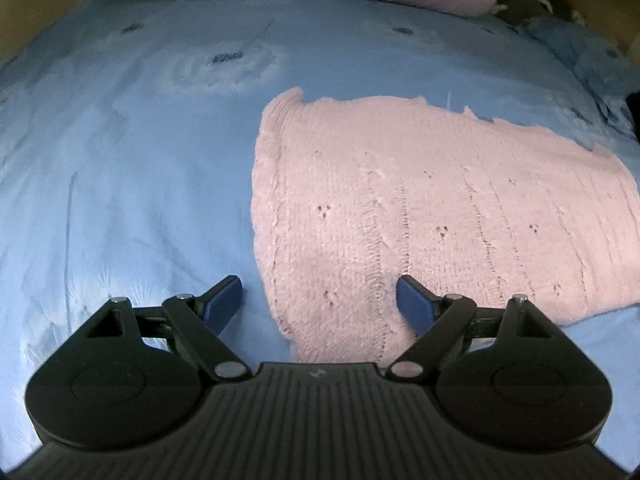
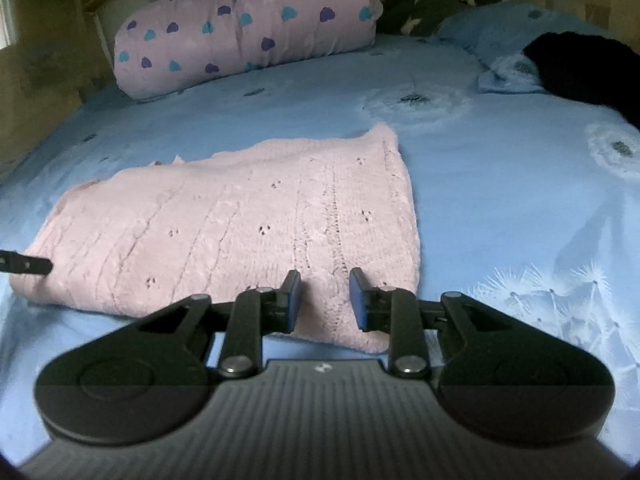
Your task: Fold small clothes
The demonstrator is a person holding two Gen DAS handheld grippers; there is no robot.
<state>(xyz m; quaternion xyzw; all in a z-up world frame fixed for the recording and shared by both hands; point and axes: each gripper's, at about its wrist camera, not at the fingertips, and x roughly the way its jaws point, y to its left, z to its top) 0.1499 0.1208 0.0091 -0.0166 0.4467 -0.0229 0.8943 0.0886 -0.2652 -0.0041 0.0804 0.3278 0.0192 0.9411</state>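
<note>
A pink knitted garment [image 1: 420, 208] lies flat and folded on the blue bedsheet [image 1: 120, 160]. My left gripper [image 1: 318, 282] hovers over its near left corner. Its jaws are spread wide, one blue pad [image 1: 224, 300] over the sheet and the other over the knit, nothing pinched. In the right wrist view the same garment [image 2: 224, 224] lies ahead, and my right gripper [image 2: 325, 274] is above its near right edge. Its jaws stand narrowly apart, with the knit showing in the gap and neither pad pressing on it. A black bar [image 2: 26, 266] at the left edge looks like part of the left gripper.
A pink pillow with blue and purple hearts [image 2: 240, 28] lies at the head of the bed. A black cloth [image 2: 580, 68] and a blue pillow [image 2: 500, 28] sit at the far right, with dark items [image 2: 432, 4] behind. The dandelion-printed sheet [image 2: 540, 220] stretches right of the garment.
</note>
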